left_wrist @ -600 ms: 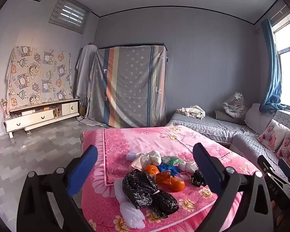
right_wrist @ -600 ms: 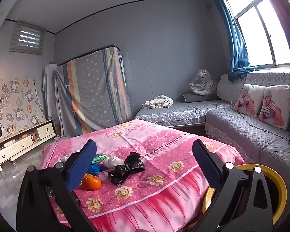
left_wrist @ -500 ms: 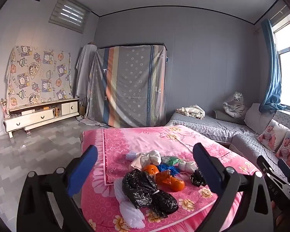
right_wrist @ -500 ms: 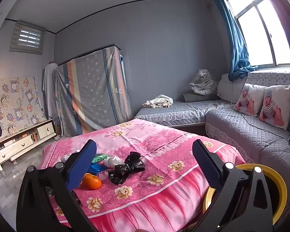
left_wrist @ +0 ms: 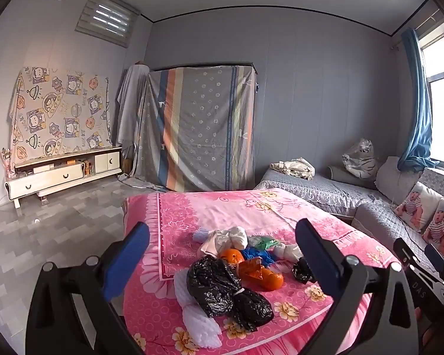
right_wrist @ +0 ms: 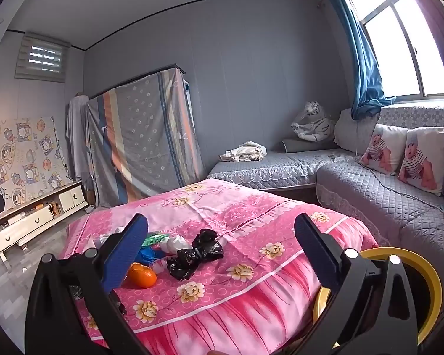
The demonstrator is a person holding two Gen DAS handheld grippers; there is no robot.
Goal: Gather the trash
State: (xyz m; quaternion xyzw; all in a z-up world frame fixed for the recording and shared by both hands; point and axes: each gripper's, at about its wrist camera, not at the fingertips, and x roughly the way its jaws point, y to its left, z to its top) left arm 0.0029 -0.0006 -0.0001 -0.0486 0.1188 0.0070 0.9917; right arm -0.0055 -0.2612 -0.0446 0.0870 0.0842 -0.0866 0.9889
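My left gripper is spread wide, nothing between its blue pads, hanging above the near edge of the pink floral bed. Trash sits in a heap near the bed's near-left corner.

Left to right in the left wrist view: white foam net at the near edge, partly under the big black bag. That bag is tied to a smaller black bag toward the near edge. Behind them a white crumpled bag, then an orange, a blue bag, an orange wrapper touching the big black bag's right side. Green scrap and a white wad farther back. Small black bag at the heap's right end, just beside my right-hand finger.

My right gripper is also wide apart and empty, over the bed's near edge. In the right wrist view: orange fruit just right of the left finger, blue bag and green scrap behind it, white wad, then knotted black bags lying apart from the fruit. Yellow-rimmed bin is off the bed's near-right corner, low on the floor, partly behind the right finger. Grey sofa beyond.
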